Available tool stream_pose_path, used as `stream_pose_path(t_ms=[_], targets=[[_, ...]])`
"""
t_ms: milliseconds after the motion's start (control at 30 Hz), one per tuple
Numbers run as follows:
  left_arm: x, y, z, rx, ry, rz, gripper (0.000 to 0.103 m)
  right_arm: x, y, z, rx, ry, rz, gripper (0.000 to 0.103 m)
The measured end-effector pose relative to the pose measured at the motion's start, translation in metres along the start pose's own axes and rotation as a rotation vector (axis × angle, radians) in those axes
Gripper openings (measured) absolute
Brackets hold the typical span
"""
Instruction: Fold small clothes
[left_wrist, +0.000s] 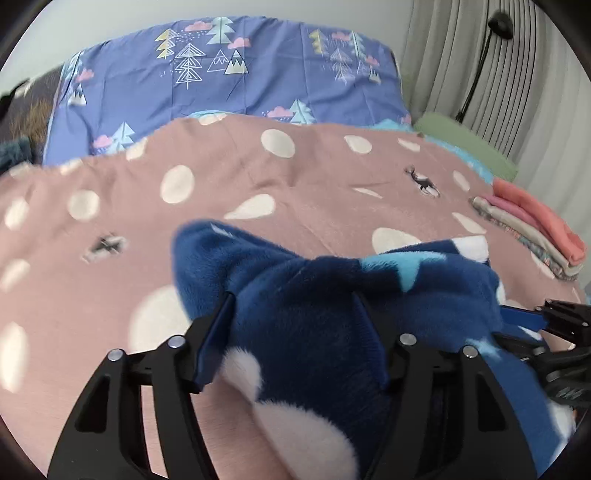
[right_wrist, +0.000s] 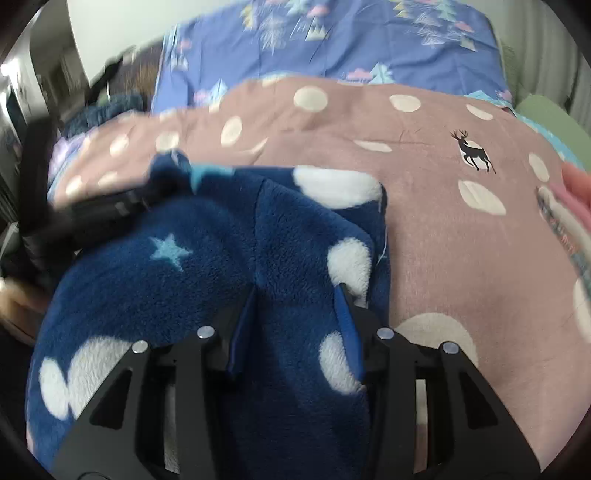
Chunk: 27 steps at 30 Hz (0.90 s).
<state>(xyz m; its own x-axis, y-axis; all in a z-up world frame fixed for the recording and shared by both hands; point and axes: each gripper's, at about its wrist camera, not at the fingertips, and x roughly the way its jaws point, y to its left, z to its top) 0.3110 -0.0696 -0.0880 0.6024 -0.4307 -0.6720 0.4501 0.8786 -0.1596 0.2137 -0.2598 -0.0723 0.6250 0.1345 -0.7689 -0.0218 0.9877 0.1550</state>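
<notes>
A navy fleece garment (left_wrist: 314, 295) with white blobs and light blue stars lies bunched over the pink dotted bedspread (left_wrist: 221, 192). My left gripper (left_wrist: 295, 299) is shut on a thick fold of it, the fleece bulging between the fingers. The right gripper shows at the right edge of the left wrist view (left_wrist: 524, 317). In the right wrist view the garment (right_wrist: 207, 251) fills the lower left, and my right gripper (right_wrist: 297, 291) is shut on another fold near its right edge. The left gripper (right_wrist: 110, 210) shows blurred at the left.
A stack of folded clothes (left_wrist: 535, 225), coral on top, sits at the bedspread's right edge and shows blurred in the right wrist view (right_wrist: 569, 214). A blue tree-print pillow (left_wrist: 229, 70) lies behind. A green cushion (left_wrist: 465, 144) and grey curtains (left_wrist: 498, 74) are at right.
</notes>
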Motion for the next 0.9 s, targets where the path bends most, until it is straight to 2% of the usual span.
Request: stream_pose_path(t_ms=[33, 200, 333, 433, 533, 567, 633, 667, 700, 733, 800, 833, 867, 900], targets=[[0.000, 0.001, -0.001, -0.017, -0.009, -0.011, 0.065, -0.004, -0.002, -0.001, 0.024, -0.006, 0.012, 0.042], [-0.004, -0.003, 0.006, 0.053, 0.006, 0.014, 0.065, -0.007, 0.004, -0.001, -0.005, -0.012, -0.012, 0.043], [-0.031, -0.015, 0.015, 0.085, -0.026, 0.035, 0.064, -0.008, 0.005, -0.006, -0.020, -0.037, -0.016, 0.044], [-0.069, -0.022, 0.017, 0.079, -0.090, -0.068, 0.063, -0.007, 0.002, -0.006, -0.012, -0.039, -0.006, 0.044], [-0.088, -0.033, 0.012, 0.091, -0.115, -0.158, 0.063, -0.006, 0.002, -0.005, -0.013, -0.038, -0.006, 0.044], [-0.080, -0.041, 0.005, 0.123, -0.090, -0.127, 0.063, -0.006, 0.002, -0.005, -0.012, -0.040, -0.005, 0.044], [-0.032, -0.052, -0.023, 0.224, 0.030, -0.011, 0.064, -0.004, 0.000, -0.005, 0.002, -0.037, 0.004, 0.044], [-0.029, -0.048, -0.028, 0.193, 0.008, -0.024, 0.063, -0.002, -0.002, -0.004, 0.016, -0.027, 0.010, 0.044], [-0.031, -0.043, -0.026, 0.125, 0.012, -0.050, 0.063, -0.002, -0.001, -0.004, 0.015, -0.027, 0.008, 0.044], [-0.034, -0.043, -0.021, 0.110, 0.029, -0.042, 0.062, -0.004, 0.000, -0.004, 0.007, -0.031, 0.003, 0.044], [-0.050, -0.060, -0.017, 0.190, 0.032, 0.035, 0.058, -0.009, 0.004, -0.006, -0.020, -0.047, -0.007, 0.044], [-0.060, -0.065, -0.016, 0.203, 0.026, 0.051, 0.058, -0.013, 0.005, -0.006, -0.028, -0.054, -0.010, 0.044], [-0.072, -0.069, -0.015, 0.208, 0.015, 0.048, 0.058, -0.021, 0.005, -0.007, -0.026, -0.058, -0.020, 0.044], [-0.094, -0.074, -0.017, 0.210, -0.015, 0.007, 0.058, -0.035, 0.004, -0.010, 0.002, -0.065, -0.025, 0.044]])
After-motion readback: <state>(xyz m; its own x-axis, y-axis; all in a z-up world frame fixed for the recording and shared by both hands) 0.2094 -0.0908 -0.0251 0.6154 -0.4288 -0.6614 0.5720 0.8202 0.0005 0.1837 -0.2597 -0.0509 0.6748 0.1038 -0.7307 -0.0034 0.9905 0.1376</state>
